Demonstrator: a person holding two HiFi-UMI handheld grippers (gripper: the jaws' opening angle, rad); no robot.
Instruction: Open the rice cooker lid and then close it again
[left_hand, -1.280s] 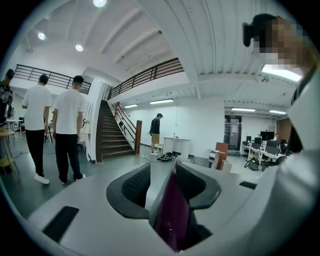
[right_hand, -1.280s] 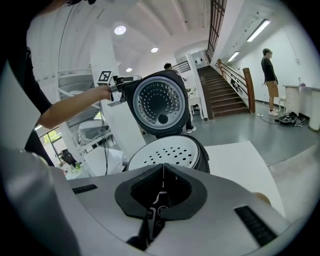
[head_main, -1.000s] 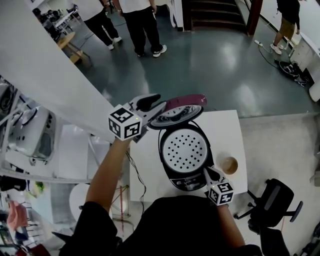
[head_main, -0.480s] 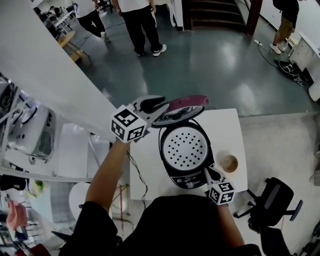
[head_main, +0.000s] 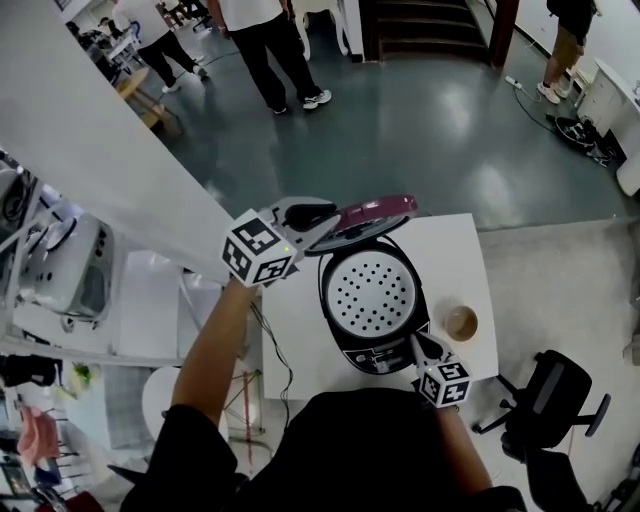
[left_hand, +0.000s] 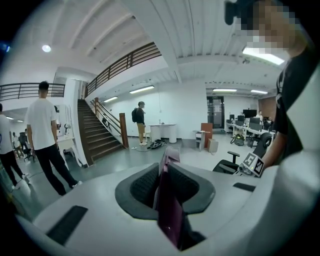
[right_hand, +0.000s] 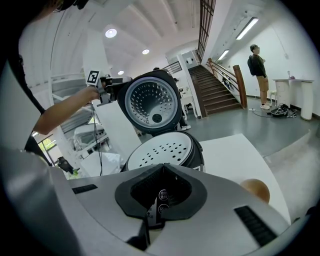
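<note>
The black rice cooker (head_main: 345, 335) stands on a white table (head_main: 455, 250), a perforated white inner tray (head_main: 372, 292) showing in its mouth. Its maroon-topped lid (head_main: 378, 210) is raised at the far side. My left gripper (head_main: 322, 216) reaches in from the left; its jaws have just been closing and now pinch the lid's edge (left_hand: 167, 200) between the pads. In the right gripper view the lid's round inner face (right_hand: 150, 102) stands above the tray (right_hand: 162, 150). My right gripper (head_main: 418, 350) is shut, empty, with its tips at the cooker's front control panel (right_hand: 163, 196).
A small brown cup (head_main: 461, 323) sits on the table right of the cooker. A cable hangs off the table's left side (head_main: 268, 335). A black office chair (head_main: 545, 400) stands at the lower right. People stand on the dark floor beyond (head_main: 265, 50).
My left gripper has shifted slightly right onto the lid's edge, and the lid now shows more edge-on. The right gripper has stayed put. People in the background have walked.
</note>
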